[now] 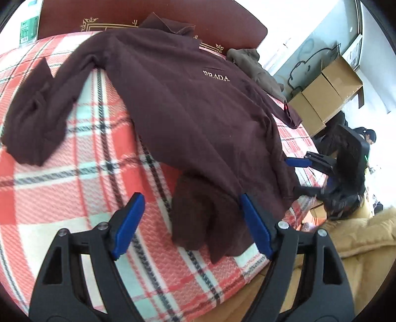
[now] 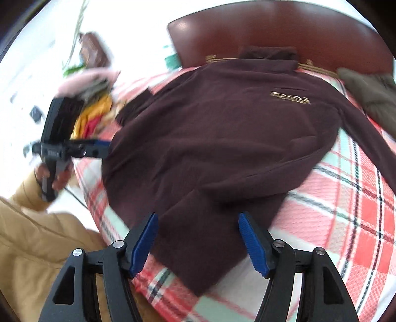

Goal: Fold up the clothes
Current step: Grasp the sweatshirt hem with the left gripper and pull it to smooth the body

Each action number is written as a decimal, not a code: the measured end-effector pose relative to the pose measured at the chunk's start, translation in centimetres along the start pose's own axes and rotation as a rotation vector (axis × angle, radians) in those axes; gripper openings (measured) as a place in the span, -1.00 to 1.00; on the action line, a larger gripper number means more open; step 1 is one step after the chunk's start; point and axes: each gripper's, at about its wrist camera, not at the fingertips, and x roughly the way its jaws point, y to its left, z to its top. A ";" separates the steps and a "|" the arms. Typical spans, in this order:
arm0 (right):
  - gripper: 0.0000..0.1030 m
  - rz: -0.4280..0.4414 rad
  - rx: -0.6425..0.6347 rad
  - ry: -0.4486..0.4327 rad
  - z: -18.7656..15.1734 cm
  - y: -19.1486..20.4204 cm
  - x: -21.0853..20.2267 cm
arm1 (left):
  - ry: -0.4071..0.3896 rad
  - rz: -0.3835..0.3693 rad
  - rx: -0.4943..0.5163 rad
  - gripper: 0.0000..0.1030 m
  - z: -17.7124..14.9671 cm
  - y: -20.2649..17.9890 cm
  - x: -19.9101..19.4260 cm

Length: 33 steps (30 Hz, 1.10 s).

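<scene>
A dark maroon sweater (image 1: 188, 104) with gold chest lettering lies spread on the plaid blanket (image 1: 61, 188), collar toward the headboard. One sleeve (image 1: 37, 119) stretches out left. Its hem is bunched at the near edge. My left gripper (image 1: 190, 223) is open and empty, with the bunched hem just beyond its fingertips. My right gripper (image 2: 198, 237) is open and empty over the sweater's near corner (image 2: 210, 247). The sweater (image 2: 222, 138) fills the right wrist view. Each gripper shows in the other's view: the right (image 1: 299, 161), the left (image 2: 99, 148).
A dark red headboard (image 1: 153, 14) stands behind the bed. An olive garment (image 1: 257, 69) lies at the far right corner. Cardboard boxes (image 1: 326, 94) stand past the bed on the right. Colourful clothes (image 2: 94, 111) pile at the left. My tan jacket (image 2: 37, 247) is at the bed's near edge.
</scene>
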 end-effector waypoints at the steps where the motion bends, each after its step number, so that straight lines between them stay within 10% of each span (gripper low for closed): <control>1: 0.46 -0.033 -0.034 -0.001 -0.1 1.0 0.3 | 0.007 -0.003 0.001 0.56 -0.3 -0.3 0.5; 6: 0.40 -0.197 -0.107 -0.016 -0.7 3.2 1.9 | 0.004 0.014 0.028 0.49 -0.5 -1.7 1.5; 10: -0.74 -0.211 0.025 -0.054 -1.9 0.8 0.7 | 0.018 0.004 0.019 -0.28 -0.7 -1.7 1.6; 21: -0.79 -0.106 0.661 -0.208 -8.5 -11.1 -7.0 | -0.032 -0.115 -0.173 -0.49 -3.4 2.7 -3.0; 23: -0.73 -0.087 0.698 -0.196 -9.4 -11.6 -6.8 | -0.033 -0.099 -0.176 -0.01 -4.2 2.9 -3.4; 25: -0.43 -0.063 0.697 -0.207 -9.7 -11.5 -7.1 | -0.057 -0.099 -0.178 0.88 -4.6 2.5 -3.8; 33: 0.11 -0.083 0.612 -0.275 -8.1 -10.0 -8.1 | -0.020 -0.071 -0.044 0.90 -2.6 -1.0 0.4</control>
